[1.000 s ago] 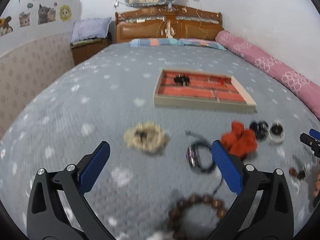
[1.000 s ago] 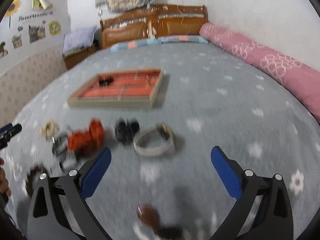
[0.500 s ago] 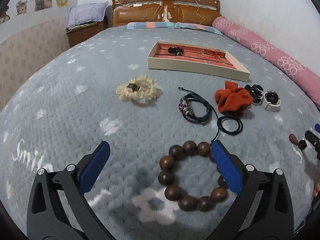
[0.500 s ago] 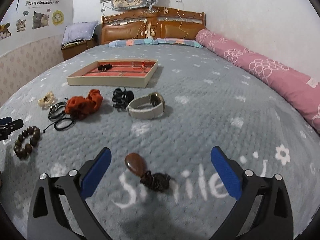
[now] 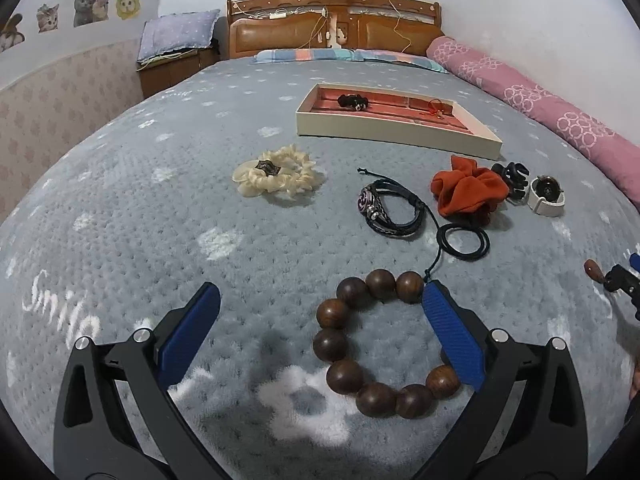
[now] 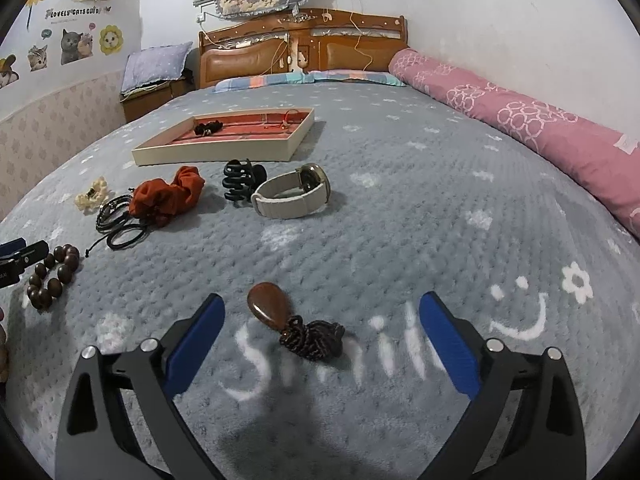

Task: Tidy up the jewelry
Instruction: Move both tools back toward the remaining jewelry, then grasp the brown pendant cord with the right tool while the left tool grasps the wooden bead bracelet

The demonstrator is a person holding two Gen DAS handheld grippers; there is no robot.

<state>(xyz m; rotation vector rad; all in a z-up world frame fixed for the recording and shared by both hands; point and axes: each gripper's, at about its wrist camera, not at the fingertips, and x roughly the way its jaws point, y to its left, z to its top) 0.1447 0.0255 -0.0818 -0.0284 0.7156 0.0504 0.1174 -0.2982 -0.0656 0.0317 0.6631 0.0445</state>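
Grey blanket (image 5: 120,208) dotted with white flowers; dark brown bead bracelet (image 5: 360,344), rust-orange scrunchie (image 5: 466,192), cream scrunchie (image 5: 276,176), red-lined tray (image 5: 392,130), pink bolster (image 6: 520,120) ringed in white.

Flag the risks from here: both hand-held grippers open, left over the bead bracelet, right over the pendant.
1. The left hand-held gripper is off-centre: its right finger overlaps the wooden bead bracelet, so closing may pinch one bead and roll it away.
2. The black cord ends beside the beads and might snag on a lift.
3. For the right hand-held gripper, the brown pendant looks smooth; gripping its bunched cord could leave it swinging.
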